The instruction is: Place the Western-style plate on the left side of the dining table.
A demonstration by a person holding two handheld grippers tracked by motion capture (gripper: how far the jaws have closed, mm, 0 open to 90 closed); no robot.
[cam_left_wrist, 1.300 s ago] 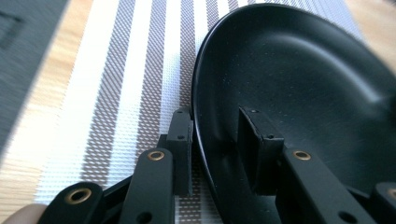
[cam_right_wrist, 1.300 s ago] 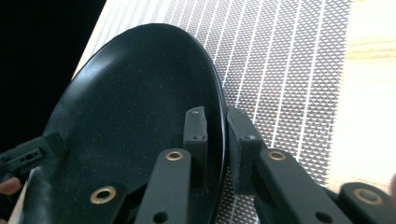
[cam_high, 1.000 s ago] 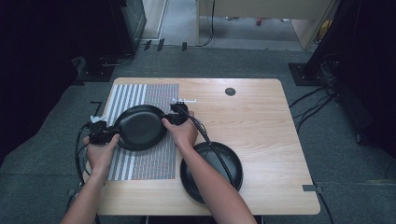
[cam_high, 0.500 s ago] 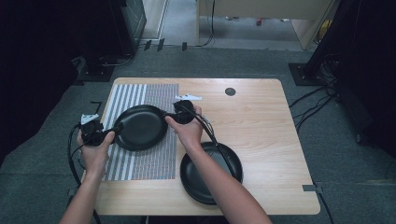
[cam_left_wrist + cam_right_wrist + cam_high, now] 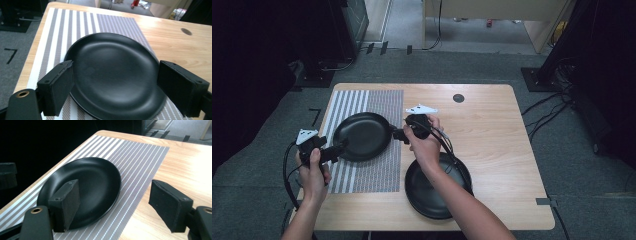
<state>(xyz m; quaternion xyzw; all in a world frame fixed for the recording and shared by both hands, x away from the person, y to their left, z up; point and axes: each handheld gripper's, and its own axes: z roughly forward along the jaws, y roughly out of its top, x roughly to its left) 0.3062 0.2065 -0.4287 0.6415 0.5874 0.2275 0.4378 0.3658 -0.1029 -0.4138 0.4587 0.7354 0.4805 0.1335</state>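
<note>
Currently: plate flat on striped mat, set there as a place setting; left gripper and right gripper flank it, jaws just opened wide, empty; second plate near, off mat

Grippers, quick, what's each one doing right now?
Left gripper: open, just released, holding nothing.
Right gripper: open, jaws just opening, holding nothing; black plate on the mat.

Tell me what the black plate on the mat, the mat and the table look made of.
Plate: probably melamine or glazed ceramic, satin black; soft, dull highlights.
Mat: woven vinyl or fabric; visible mesh weave, grey and white stripes.
Table: wood or wood-look laminate; pale grain, smooth sheen.
</note>
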